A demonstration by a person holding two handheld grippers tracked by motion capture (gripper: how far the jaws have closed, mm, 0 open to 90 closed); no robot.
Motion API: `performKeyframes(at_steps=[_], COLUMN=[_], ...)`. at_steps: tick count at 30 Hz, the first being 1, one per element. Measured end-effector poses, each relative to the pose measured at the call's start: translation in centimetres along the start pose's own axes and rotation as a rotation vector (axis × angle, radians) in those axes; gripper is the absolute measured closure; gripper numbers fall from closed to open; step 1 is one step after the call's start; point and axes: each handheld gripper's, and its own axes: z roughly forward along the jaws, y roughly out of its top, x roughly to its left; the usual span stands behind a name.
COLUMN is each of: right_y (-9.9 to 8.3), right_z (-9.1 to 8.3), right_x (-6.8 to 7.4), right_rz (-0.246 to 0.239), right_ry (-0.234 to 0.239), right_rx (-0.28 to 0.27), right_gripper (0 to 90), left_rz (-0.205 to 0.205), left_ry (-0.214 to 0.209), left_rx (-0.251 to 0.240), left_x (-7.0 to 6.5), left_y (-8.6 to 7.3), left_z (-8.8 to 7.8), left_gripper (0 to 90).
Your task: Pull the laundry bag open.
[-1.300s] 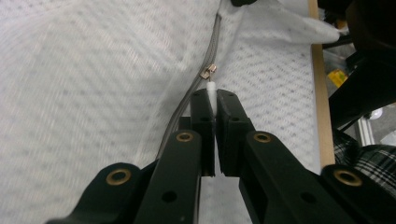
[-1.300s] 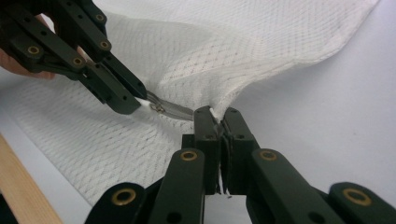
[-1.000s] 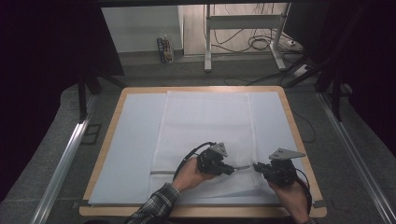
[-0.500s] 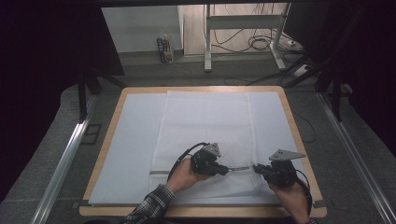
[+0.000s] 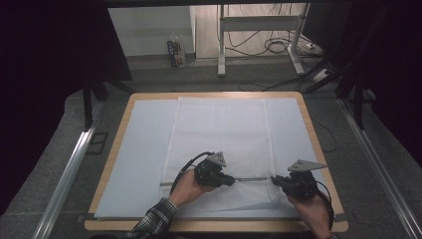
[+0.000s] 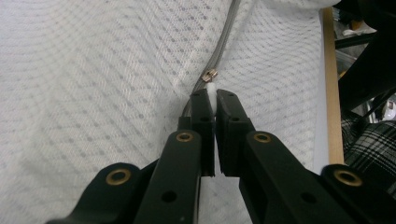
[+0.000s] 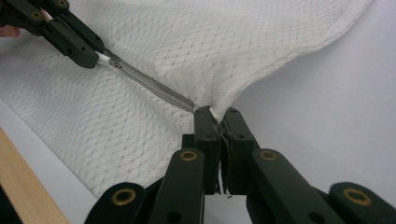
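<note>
A white mesh bag (image 5: 219, 144) lies flat on the table (image 5: 119, 149); the left gripper (image 6: 214, 98) pinches the white pull tab (image 6: 211, 89) by the zipper (image 7: 154, 86); the right gripper (image 7: 216, 114) pinches the bag's edge at the zipper's end.

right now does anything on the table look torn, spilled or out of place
Nothing stands out. The white mesh bag lies flat on the table, its zipper intact. The left gripper pinches the white zipper pull; the right gripper pinches the bag's edge, lifting it slightly.
</note>
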Motion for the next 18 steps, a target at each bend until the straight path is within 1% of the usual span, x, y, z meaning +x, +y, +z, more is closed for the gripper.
performKeyframes(at_steps=[2, 5, 7, 9, 11, 12, 18], right_y=[0.0, 0.0, 0.0, 0.0, 0.0, 0.0, -0.1], right_z=[0.0, 0.0, 0.0, 0.0, 0.0, 0.0, 0.0], right_x=[0.1, 0.1, 0.0, 0.1, 0.1, 0.1, 0.1], right_rz=[-0.004, -0.013, -0.007, -0.010, -0.009, -0.007, -0.005], right_ry=[0.006, -0.001, 0.004, 0.000, -0.002, -0.001, -0.002], right_rx=[0.002, 0.005, 0.003, 0.006, 0.005, 0.004, 0.008], right_gripper=[85.7, 85.7, 85.7, 85.7, 85.7, 85.7, 85.8], left_rz=[-0.001, -0.002, -0.015, -0.007, -0.012, -0.010, -0.025], left_ry=[-0.003, 0.012, -0.003, 0.014, 0.012, 0.022, 0.022], left_rx=[-0.002, 0.003, -0.011, 0.000, -0.003, 0.001, -0.008], left_x=[0.0, 0.0, 0.1, 0.1, 0.1, 0.1, 0.3], left_y=[-0.1, -0.3, -0.5, -0.7, -0.9, -1.0, -1.7], left_z=[-0.1, -0.2, -0.3, -0.4, -0.6, -0.7, -1.6], left_gripper=[87.0, 87.0, 87.0, 87.0, 87.0, 87.0, 86.9])
